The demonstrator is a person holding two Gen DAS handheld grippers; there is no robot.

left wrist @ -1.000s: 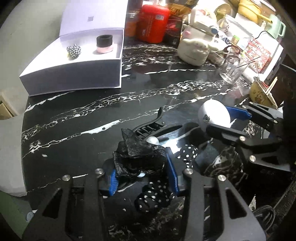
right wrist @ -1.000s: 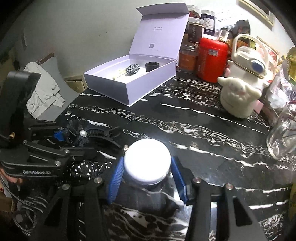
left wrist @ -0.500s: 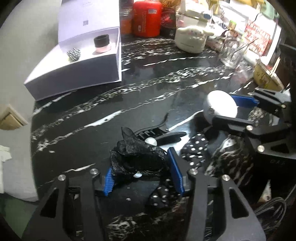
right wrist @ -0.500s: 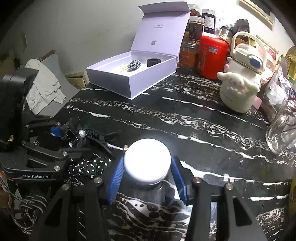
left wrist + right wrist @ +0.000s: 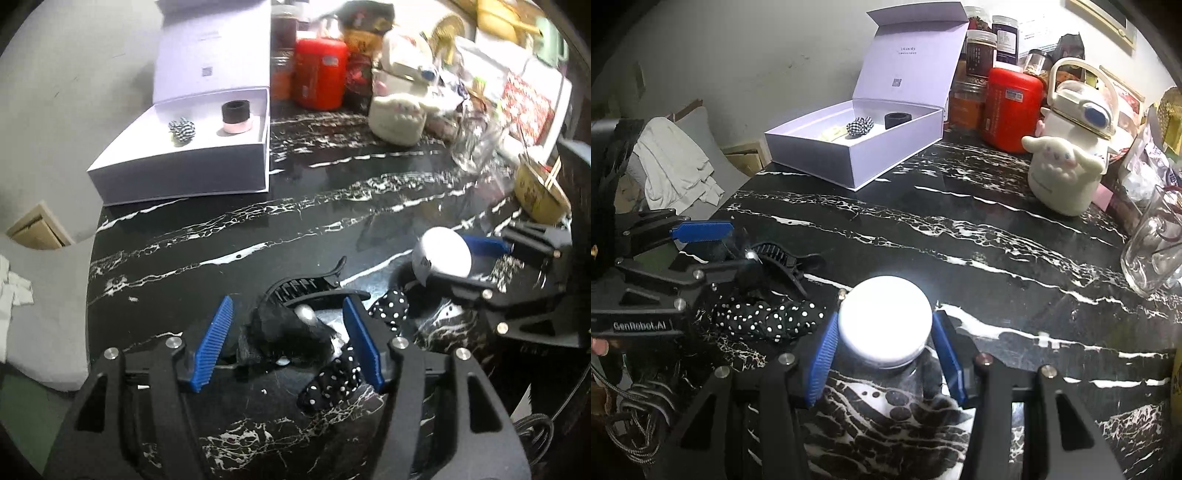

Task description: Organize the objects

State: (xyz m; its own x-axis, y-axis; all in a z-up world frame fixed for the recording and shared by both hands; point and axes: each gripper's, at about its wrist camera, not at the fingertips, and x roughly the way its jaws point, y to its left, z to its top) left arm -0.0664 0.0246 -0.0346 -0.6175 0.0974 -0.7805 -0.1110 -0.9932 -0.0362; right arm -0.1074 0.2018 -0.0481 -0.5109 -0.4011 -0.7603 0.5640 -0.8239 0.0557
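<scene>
Releasing black hair clip (image 5: 295, 325): my left jaws (image 5: 286, 341) now spread around it, regrasp needed; right jaws (image 5: 884, 345) clenched on white jar (image 5: 884, 326).

The open box (image 5: 857, 155) sits at the bench's (image 5: 960, 236) far left corner, two small items inside — jars (image 5: 979, 51) and a canister (image 5: 1012, 107) behind its right end. A jug (image 5: 1067, 173) stands along the far edge, right of them. At the near edge, the hair clip (image 5: 306, 291) lies left of the round tin (image 5: 884, 325), a dotted band (image 5: 768, 319) between them.
</scene>
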